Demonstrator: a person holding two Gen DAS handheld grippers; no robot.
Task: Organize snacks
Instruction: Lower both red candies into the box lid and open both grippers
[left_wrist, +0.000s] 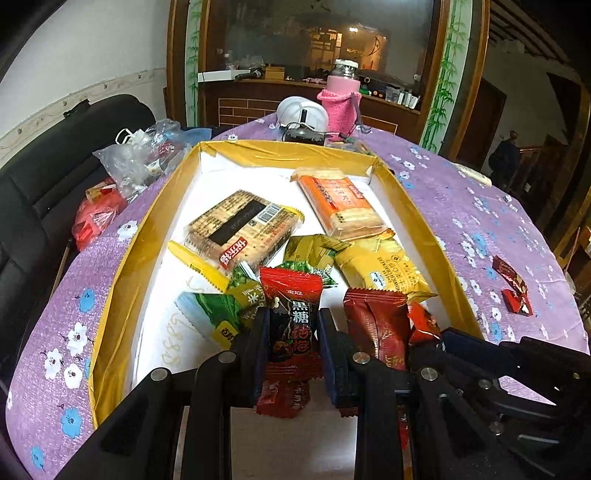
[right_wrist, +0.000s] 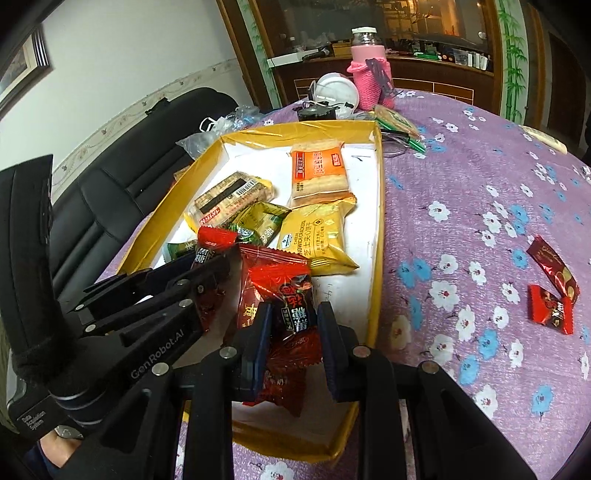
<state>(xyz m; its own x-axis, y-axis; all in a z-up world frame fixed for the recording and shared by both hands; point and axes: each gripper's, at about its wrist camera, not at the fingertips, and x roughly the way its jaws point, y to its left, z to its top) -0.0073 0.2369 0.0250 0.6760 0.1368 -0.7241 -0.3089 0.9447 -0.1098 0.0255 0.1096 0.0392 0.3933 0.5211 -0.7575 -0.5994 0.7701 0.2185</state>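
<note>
One yellow box (right_wrist: 376, 206), three cracker packs (right_wrist: 317, 173) inside (more small packets overlap, uncountable), two red packets (right_wrist: 552, 308) on desk (right_wrist: 480, 184).

left wrist: steep, close over box (left_wrist: 122, 266) | right wrist: same box (right_wrist: 375, 236)

A table (right_wrist: 461, 192) under a purple flowered cloth carries, at its far end, a pink knitted bottle sleeve (right_wrist: 367, 79) beside a white round object (right_wrist: 338, 92), perhaps a lid. Left of the table sits a black sofa (left_wrist: 48, 192) with a clear plastic bag (left_wrist: 140, 155). A dark wooden cabinet (left_wrist: 314, 55) stands behind.
</note>
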